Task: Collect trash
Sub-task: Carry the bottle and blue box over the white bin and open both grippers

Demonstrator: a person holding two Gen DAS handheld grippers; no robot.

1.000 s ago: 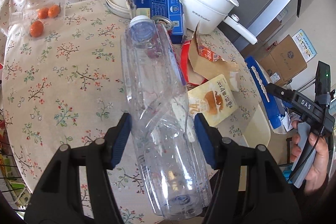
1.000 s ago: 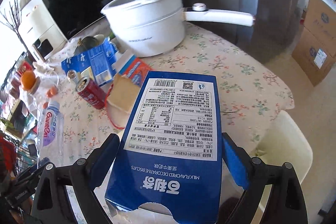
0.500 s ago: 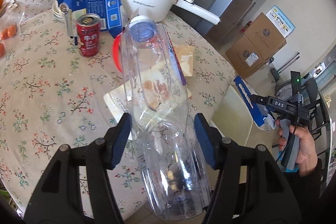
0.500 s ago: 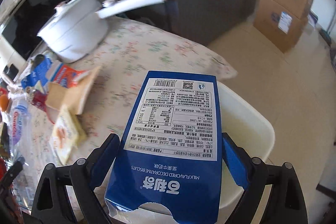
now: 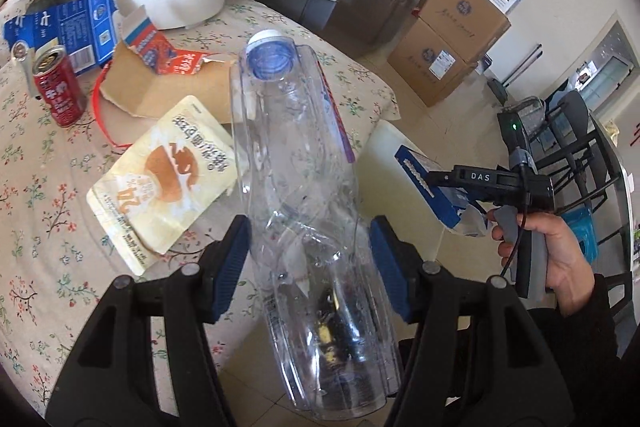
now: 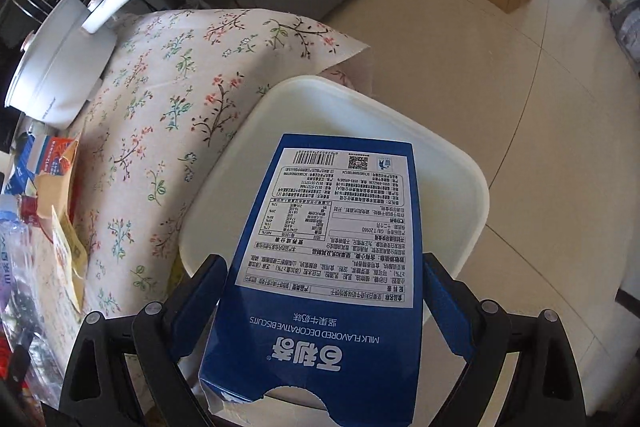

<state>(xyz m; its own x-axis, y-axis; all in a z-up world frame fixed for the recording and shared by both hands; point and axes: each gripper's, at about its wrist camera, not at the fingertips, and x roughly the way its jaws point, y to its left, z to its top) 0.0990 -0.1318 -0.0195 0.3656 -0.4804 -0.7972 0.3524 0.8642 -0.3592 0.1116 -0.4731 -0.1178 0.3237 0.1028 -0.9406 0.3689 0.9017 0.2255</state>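
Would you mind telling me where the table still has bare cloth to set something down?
Bare tablecloth lies between the white pot and the white bin, along the table's edge. Another patch lies near the yellow pouch, toward the camera. It is crowded around the red can, torn cardboard and blue carton.
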